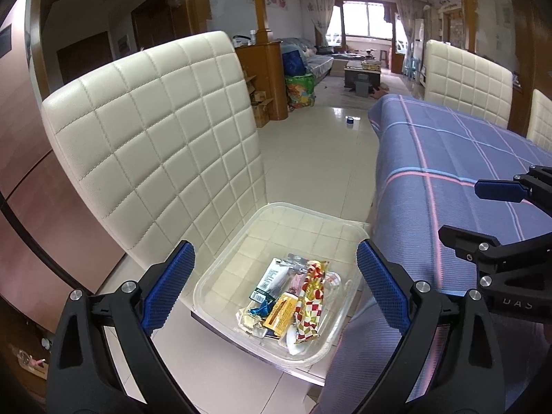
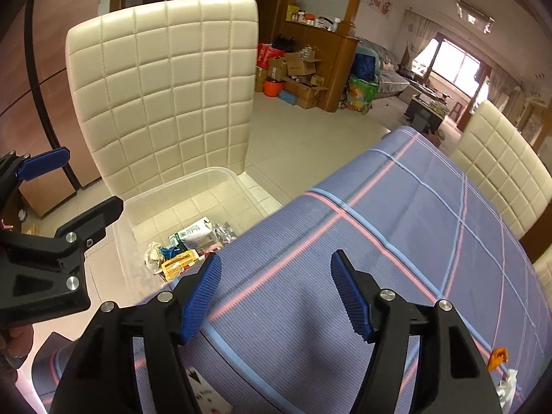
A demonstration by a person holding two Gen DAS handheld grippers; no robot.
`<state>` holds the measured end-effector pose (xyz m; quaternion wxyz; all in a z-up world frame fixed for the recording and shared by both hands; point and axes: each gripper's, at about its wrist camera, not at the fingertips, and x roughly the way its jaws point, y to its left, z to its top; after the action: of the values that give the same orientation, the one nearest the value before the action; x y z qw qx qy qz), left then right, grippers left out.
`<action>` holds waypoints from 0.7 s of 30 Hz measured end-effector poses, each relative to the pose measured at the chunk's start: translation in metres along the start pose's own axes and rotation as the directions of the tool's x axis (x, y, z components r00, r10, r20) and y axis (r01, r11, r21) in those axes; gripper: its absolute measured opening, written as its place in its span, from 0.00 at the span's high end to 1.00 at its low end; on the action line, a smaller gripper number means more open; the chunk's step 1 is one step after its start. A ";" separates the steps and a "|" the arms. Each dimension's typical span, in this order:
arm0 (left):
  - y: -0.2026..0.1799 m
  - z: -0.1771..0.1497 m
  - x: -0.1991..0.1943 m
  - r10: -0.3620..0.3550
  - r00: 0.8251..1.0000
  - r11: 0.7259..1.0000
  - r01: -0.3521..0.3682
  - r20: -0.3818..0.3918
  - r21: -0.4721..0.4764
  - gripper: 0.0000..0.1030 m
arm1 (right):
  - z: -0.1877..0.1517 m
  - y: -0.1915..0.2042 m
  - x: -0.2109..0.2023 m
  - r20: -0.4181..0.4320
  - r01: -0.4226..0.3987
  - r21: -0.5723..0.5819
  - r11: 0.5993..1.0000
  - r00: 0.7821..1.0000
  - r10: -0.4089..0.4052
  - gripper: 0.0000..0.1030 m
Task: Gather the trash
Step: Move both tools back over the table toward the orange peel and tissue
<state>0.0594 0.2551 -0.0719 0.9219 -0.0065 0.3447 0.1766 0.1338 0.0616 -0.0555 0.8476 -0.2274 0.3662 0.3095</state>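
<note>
Your left gripper [image 1: 276,286] hangs over the clear plastic bin [image 1: 220,276] on the white chair [image 1: 155,145], jaws spread wide with nothing between them. The pile of wrappers [image 1: 289,296] sits in the bin's near half, straight ahead and below the fingertips. Nothing for that hand to do there – the bin is the drop spot, not the pickup.

Your right gripper [image 2: 276,293] is parted too, about halfway, nothing pinched. It points down at bare blue plaid tablecloth [image 2: 396,214], near the table edge closest to the bin.

What's left to collect, going by the right wrist view: a small orange scrap [image 2: 498,357] and a crumpled white bit [image 2: 507,388], both on the cloth at the far lower right of that view, just beside each other. A white printed paper [image 2: 207,393] also shows low down under the right gripper's left arm – can't tell if it lies on the cloth or hangs at its edge.

The key relation: the orange scrap and the white bit lie to the right of your right gripper and closer to you than its fingertips, well apart from them, on the side away from the bin. The right hand is clearly nearer; the left gripper is over by the chair. So the next reach is probably right hand, swinging right and pulling back. Both scraps are too small to read a long axis, so jaw alignment is a guess.
</note>
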 end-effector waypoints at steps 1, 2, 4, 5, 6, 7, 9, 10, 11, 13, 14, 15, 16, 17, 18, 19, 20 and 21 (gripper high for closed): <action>-0.004 0.001 -0.002 -0.006 1.000 1.000 0.006 0.003 0.007 0.09 | -0.003 -0.004 -0.003 0.001 0.002 0.012 1.000 1.000 -0.002 0.38; -0.009 0.003 -0.004 -0.012 1.000 1.000 0.012 0.007 0.018 0.09 | -0.005 -0.007 -0.005 0.002 0.002 0.020 1.000 1.000 -0.002 0.38; -0.018 0.006 -0.008 -0.021 1.000 0.999 0.020 0.014 0.035 0.08 | -0.009 -0.013 -0.010 0.004 0.006 0.035 0.999 1.000 -0.006 0.38; -0.024 0.007 -0.010 -0.028 0.999 0.999 0.028 0.017 0.045 0.08 | -0.012 -0.016 -0.013 0.007 0.011 0.041 0.999 1.000 -0.011 0.38; -0.030 0.007 -0.013 -0.037 0.999 0.998 0.036 0.019 0.052 0.08 | -0.013 -0.019 -0.016 0.010 0.014 0.046 0.999 1.000 -0.015 0.38; -0.035 0.008 -0.014 -0.045 0.999 0.997 0.044 0.019 0.061 0.08 | -0.017 -0.024 -0.020 0.013 0.019 0.055 0.998 1.000 -0.020 0.38; -0.048 0.009 -0.019 -0.056 0.998 0.995 0.054 0.022 0.085 0.07 | -0.022 -0.032 -0.025 0.015 0.022 0.073 0.997 1.000 -0.023 0.38; -0.056 0.010 -0.021 -0.062 0.998 0.993 0.059 0.025 0.100 0.07 | -0.026 -0.038 -0.028 0.015 0.022 0.087 0.996 1.000 -0.024 0.38; -0.063 0.011 -0.023 -0.068 0.997 0.992 0.065 0.026 0.111 0.06 | -0.030 -0.043 -0.031 0.015 0.025 0.098 0.995 1.000 -0.026 0.38; -0.073 0.012 -0.027 -0.079 0.997 0.989 0.074 0.028 0.127 0.05 | -0.039 -0.054 -0.038 0.016 0.036 0.118 0.992 0.999 -0.038 0.38; -0.081 0.013 -0.029 -0.085 0.996 0.987 0.080 0.030 0.139 0.05 | -0.043 -0.058 -0.040 0.016 0.040 0.125 0.991 0.999 -0.043 0.38; -0.088 0.014 -0.031 -0.093 0.995 0.985 0.088 0.032 0.150 0.04 | -0.049 -0.065 -0.044 0.015 0.048 0.139 0.989 0.999 -0.050 0.38; -0.093 0.015 -0.032 -0.101 0.994 0.983 0.094 0.033 0.157 0.04 | -0.055 -0.070 -0.047 0.012 0.053 0.151 0.987 0.998 -0.055 0.38; -0.101 0.016 -0.034 -0.112 0.993 0.980 0.105 0.032 0.168 0.04 | -0.061 -0.076 -0.050 0.009 0.060 0.163 0.985 0.998 -0.063 0.38; -0.108 0.017 -0.034 -0.120 0.992 0.978 0.113 0.028 0.175 0.04 | -0.065 -0.080 -0.052 0.007 0.066 0.169 0.983 0.998 -0.069 0.38; -0.114 0.018 -0.034 -0.128 0.991 0.976 0.122 0.022 0.182 0.04 | -0.072 -0.088 -0.056 0.005 0.079 0.181 0.980 0.997 -0.082 0.38; -0.123 0.019 -0.034 -0.142 0.990 0.972 0.137 0.014 0.191 0.04 | -0.079 -0.095 -0.060 0.000 0.094 0.192 0.977 0.995 -0.096 0.38; -0.131 0.019 -0.034 -0.154 0.988 0.968 0.149 0.007 0.200 0.04 | -0.084 -0.101 -0.062 -0.004 0.105 0.201 0.974 0.994 -0.106 0.38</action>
<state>0.0912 0.1236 -0.0500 0.9326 0.0613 0.3487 0.0704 0.1299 -0.0826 -0.0451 0.8828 -0.1584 0.3800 0.2262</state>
